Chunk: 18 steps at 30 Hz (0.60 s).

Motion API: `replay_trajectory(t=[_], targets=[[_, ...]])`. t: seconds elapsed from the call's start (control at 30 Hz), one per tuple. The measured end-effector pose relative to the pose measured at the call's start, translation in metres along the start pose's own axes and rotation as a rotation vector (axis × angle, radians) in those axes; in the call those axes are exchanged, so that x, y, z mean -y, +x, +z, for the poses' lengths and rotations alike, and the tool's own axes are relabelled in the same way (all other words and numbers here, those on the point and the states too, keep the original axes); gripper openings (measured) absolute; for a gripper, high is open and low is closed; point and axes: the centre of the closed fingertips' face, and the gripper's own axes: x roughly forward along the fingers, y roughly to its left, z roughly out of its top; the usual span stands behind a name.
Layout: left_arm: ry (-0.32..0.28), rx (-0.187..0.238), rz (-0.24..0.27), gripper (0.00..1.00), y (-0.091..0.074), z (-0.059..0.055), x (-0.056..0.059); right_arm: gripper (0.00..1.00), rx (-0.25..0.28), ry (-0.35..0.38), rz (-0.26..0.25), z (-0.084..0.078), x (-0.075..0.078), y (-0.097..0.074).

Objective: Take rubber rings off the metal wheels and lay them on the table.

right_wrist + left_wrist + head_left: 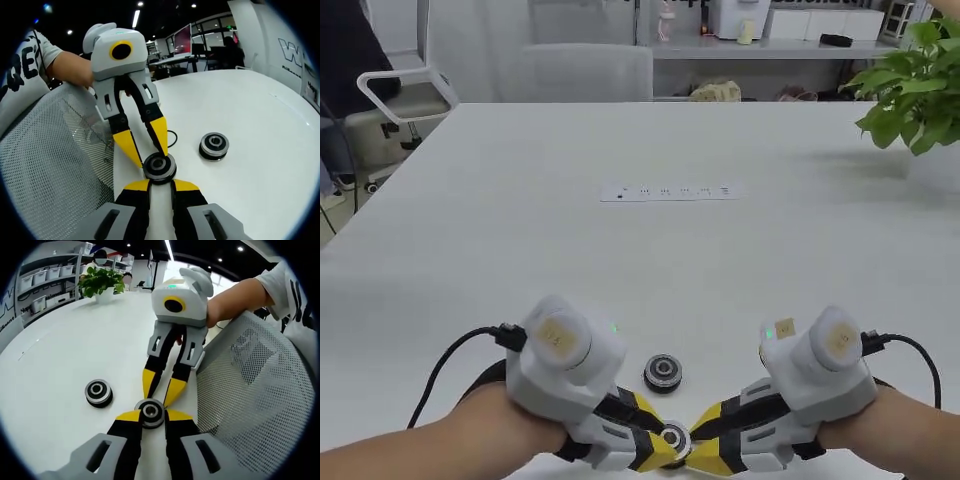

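At the near edge of the table (640, 260), left gripper (152, 415) and right gripper (161, 183) are each nipped nearly closed on one metal wheel (672, 437) from opposite sides (second wheel (664, 371) lies just beyond, ring on); best to brace with one and roll the black rubber ring (172, 169) off evenly with the other.

Small round silver metal wheel with black rubber ring (664, 371) (98, 392) (214, 145): flat on white table (650, 260), ring on. Second such wheel (673, 437) (151, 412) (159, 167): at 6 o'clock of first, near table edge, pinched by left gripper (150, 416).
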Motion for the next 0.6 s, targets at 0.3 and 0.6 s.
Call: replay_trajectory(t=[0.3,0.6], targets=[[0.142,-0.021,0.045,0.09,0.0023,-0.0004,0.0001,0.13,0.005,0.0,-0.004,0.0,0.0003,-0.0001],[0.159,-0.013,0.066,0.07,0.0018,-0.0003,-0.0015,0.09,-0.007,-0.023,-0.021,-0.0004,0.0009,0.0005]])
